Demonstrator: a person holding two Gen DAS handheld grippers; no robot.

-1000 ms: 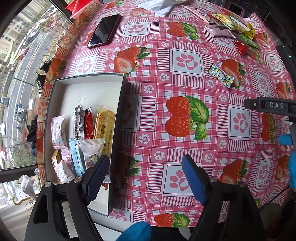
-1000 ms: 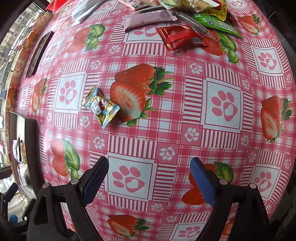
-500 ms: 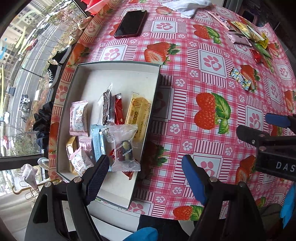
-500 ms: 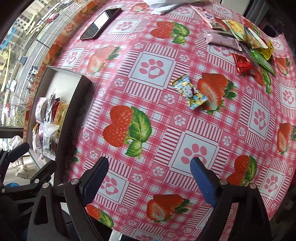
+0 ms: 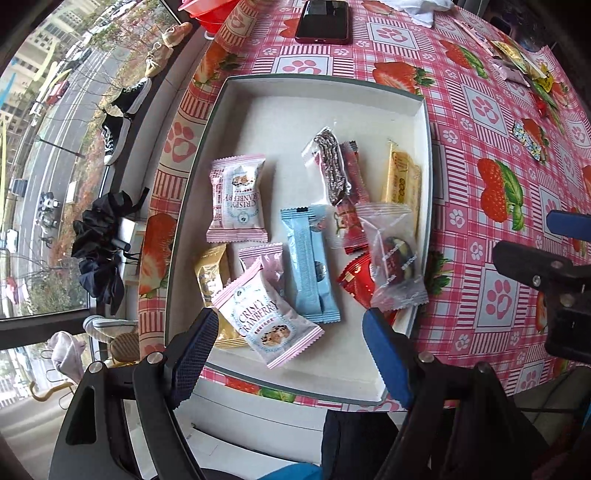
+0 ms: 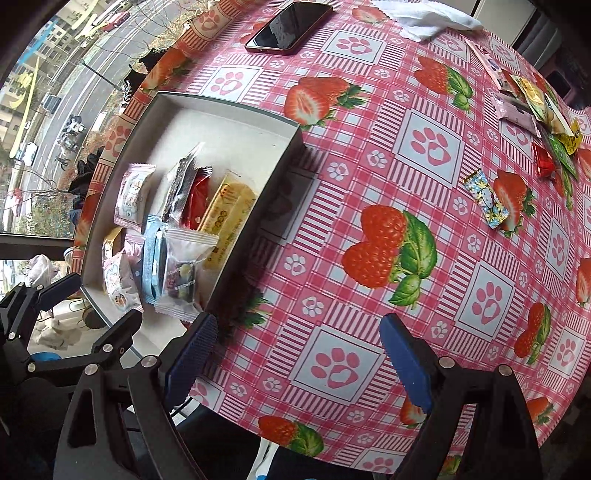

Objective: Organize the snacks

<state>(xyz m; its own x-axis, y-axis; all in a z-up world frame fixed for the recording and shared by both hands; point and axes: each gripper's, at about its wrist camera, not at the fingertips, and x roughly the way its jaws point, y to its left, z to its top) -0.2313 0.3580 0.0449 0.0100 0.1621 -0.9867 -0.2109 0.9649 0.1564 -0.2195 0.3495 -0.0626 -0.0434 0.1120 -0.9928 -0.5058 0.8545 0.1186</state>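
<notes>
A white shallow box [image 5: 325, 94] [image 6: 236, 122] sits on the strawberry tablecloth and holds several wrapped snacks: two pink cranberry packets [image 5: 238, 197], a light blue bar [image 5: 310, 266], a yellow bar [image 5: 402, 177], a clear packet [image 5: 395, 258]. My left gripper [image 5: 291, 349] hangs open above the box's near end, nothing between its fingers. My right gripper [image 6: 299, 363] hangs open over bare cloth just right of the box. A small floral candy [image 6: 484, 201] [image 5: 530, 142] lies alone on the cloth. A pile of loose snacks [image 6: 535, 107] lies at the far right.
A dark phone [image 5: 325, 18] [image 6: 288, 27] lies beyond the box. A white cloth [image 6: 428, 20] lies at the far edge. The table's left edge runs along a window [image 5: 55, 147] with a street far below. The right gripper's body [image 5: 554, 273] shows right of the box.
Both grippers have swept left across the table. The left one now hangs over the box instead of beside it, and the right one has come from the candy to the box's right wall.
</notes>
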